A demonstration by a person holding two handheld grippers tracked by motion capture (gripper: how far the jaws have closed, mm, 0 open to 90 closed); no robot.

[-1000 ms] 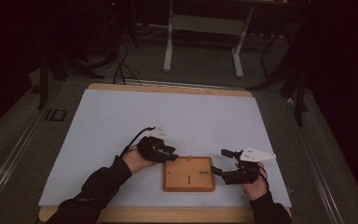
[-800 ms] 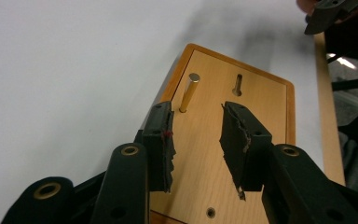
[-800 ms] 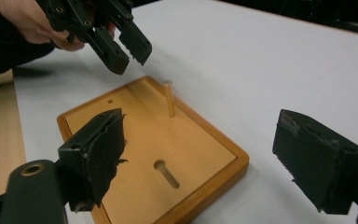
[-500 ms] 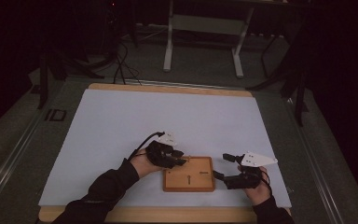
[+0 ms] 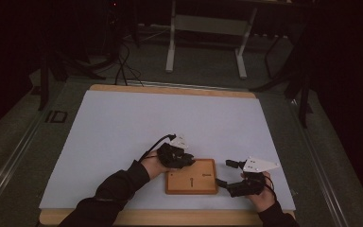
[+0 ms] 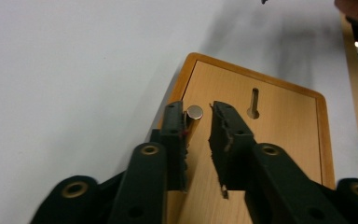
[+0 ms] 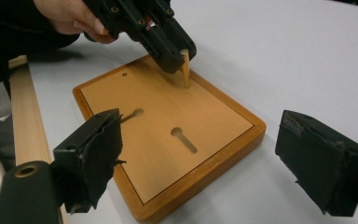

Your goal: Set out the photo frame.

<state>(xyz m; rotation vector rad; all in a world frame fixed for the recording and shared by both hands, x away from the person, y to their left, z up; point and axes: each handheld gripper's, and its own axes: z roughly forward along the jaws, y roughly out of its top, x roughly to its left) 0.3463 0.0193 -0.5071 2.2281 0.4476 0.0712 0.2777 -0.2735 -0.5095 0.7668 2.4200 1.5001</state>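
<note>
So the whole thing sat on a big white sheet-covered table (image 5: pixel 137 127), with a flat rectangular wooden board with a raised darker rim (image 5: pixel 191 176) near the person's edge. The board had two keyhole-shaped slots (image 7: pixel 184 139) cut in its face, plus a tiny round hole (image 7: pixel 124 73) near one corner.

The left gripper (image 6: pixel 199 116) was over the board's far-left corner, jaws just closed in further, with a small pale wooden peg with a shiny round end (image 6: pixel 194 116) between them. The peg lay against one pad, and the other pad looked a hair off it, so not a solid pinch as far as I could tell. From the right gripper view the peg (image 7: pixel 185 69) stood about upright, tip touching the board just inside the rim.

The right gripper (image 7: pixel 205 154) hung wide open with nothing in it, jaws either side of the board's near-right corner without touching.

My take on doing this step well: finish the squeeze so both pads bite before lifting, keep the peg upright, and let the right gripper brace the board so it doesn't skate on the sheet. A one-sided grip would likely let the peg tip over.
</note>
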